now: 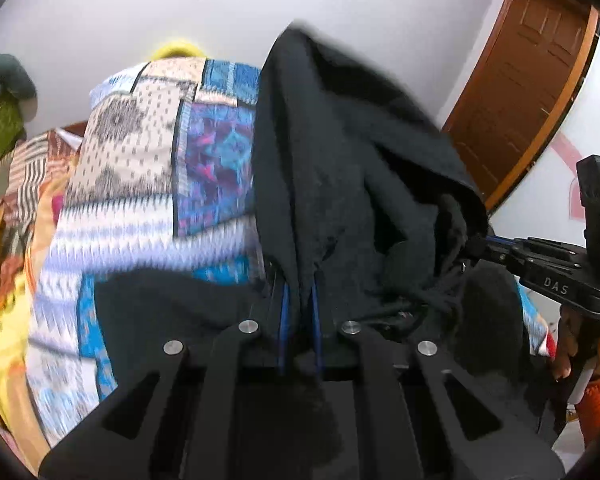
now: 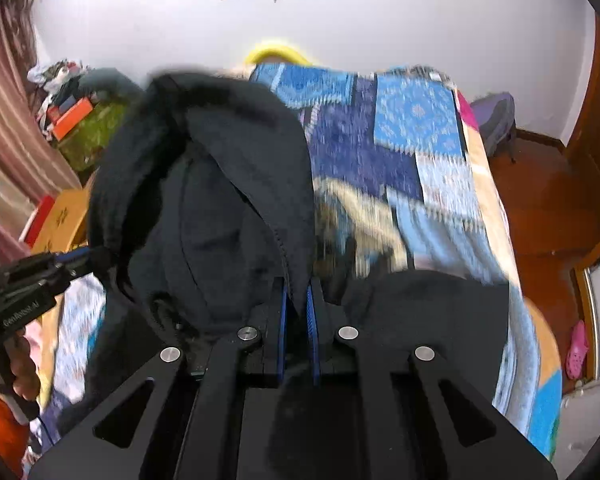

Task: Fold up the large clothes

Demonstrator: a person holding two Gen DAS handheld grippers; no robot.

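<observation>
Both the left gripper (image 1: 300,308) and right gripper (image 2: 298,304) have their jaws clenched on the black hooded sweatshirt (image 1: 340,168), held up over the patchwork-covered bed (image 2: 420,152), so folding looks barely begun, no neat fold showing yet.

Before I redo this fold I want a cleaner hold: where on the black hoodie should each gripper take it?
On the black hoodie, pinch the fabric edges either side of the hood, likely near the shoulders, coming from the near side. The left gripper and right gripper already pinch such edges, and the hood hangs between them above the patchwork bedspread.
</observation>
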